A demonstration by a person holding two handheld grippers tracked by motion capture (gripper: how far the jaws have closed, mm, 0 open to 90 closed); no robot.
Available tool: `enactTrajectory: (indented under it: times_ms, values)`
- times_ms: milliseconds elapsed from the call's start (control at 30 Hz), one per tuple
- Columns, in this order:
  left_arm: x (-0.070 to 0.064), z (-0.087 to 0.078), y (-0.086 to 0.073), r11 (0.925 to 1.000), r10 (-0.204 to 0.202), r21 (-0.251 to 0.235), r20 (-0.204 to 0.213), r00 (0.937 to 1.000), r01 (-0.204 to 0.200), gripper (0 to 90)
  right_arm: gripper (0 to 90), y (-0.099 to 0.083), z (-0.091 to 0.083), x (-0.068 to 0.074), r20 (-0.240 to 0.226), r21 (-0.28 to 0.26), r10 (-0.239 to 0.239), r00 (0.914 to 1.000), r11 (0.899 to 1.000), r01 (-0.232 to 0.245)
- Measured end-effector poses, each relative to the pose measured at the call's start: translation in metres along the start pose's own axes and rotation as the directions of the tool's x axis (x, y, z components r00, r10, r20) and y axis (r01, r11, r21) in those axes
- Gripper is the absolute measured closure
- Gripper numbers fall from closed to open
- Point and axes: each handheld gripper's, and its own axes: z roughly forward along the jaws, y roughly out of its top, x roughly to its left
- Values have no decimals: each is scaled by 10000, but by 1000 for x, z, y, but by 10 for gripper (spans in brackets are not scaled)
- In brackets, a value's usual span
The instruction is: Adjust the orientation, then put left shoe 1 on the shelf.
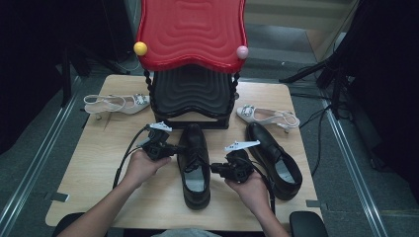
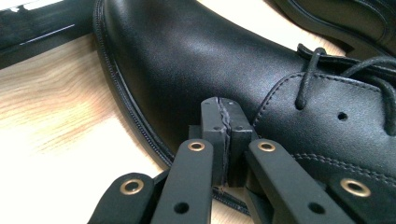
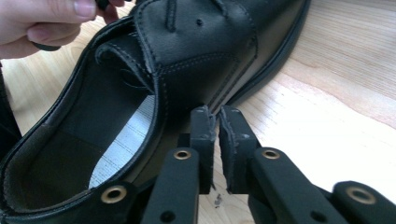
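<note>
High view
Shoe in hand: the middle black lace-up shoe (image 1: 194, 165) lies on the tabletop (image 1: 99, 163) toward the near edge, toe pointing at the far edge.
Left hand-held gripper (image 1: 174, 149): I hold it at the shoe's left flank, tips touching the leather.
Right hand-held gripper (image 1: 213, 168): I hold it at the shoe's right flank, near the opening.
Second black shoe (image 1: 274, 159): just right of my right hand (image 1: 252, 186), angled toward the right edge.
Pale heeled sandals: one (image 1: 117, 103) near the far left corner, one (image 1: 267, 116) toward the far right.
Red and black stand (image 1: 191, 54): at the middle of the far edge.

Left gripper view
Jaw state: my jaws are pressed together with nothing between them.
Contact: the closed tips (image 2: 225, 122) rest against the shoe's (image 2: 196, 60) side, just above the sole's welt, beside the laces (image 2: 312, 74).

Right gripper view
Jaw state: nearly closed, a thin slit left, nothing gripped.
Position: the tips (image 3: 215, 122) sit just beside the shoe's (image 3: 196, 51) side by its sole, near the opening with its grey insole (image 3: 126, 142).
Left hand (image 3: 44, 18): visible beyond the shoe.
</note>
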Motion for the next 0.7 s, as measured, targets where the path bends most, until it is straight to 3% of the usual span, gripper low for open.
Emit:
enactTrajectory:
  times_ms: [100,167,300,467,600,700]
  values:
    - [2,-3,1,9999,-92,-104,-45,9999,92,859,834,0,-1,-1,-22,-64,59,10000,10000,-59]
    - [2,-7,2,9997,-172,-165,4,9999,172,787,820,1,-4,-4,-46,-177,165,9999,9997,-165]
    - [-4,-21,4,9997,78,-231,-203,9998,-82,616,768,3,-9,-4,-25,-278,324,9995,9991,-325]
    - [-6,-35,7,9999,-109,-27,49,9999,109,532,702,10,-15,-3,-27,-276,758,9971,9967,-759]
    - [-8,-40,10,9993,70,370,11,10000,-71,481,690,17,-21,0,-38,-119,993,9951,9950,-993]
    - [-9,-43,13,9994,63,334,92,9999,-66,464,675,23,-28,5,94,57,1004,9949,9949,-1004]
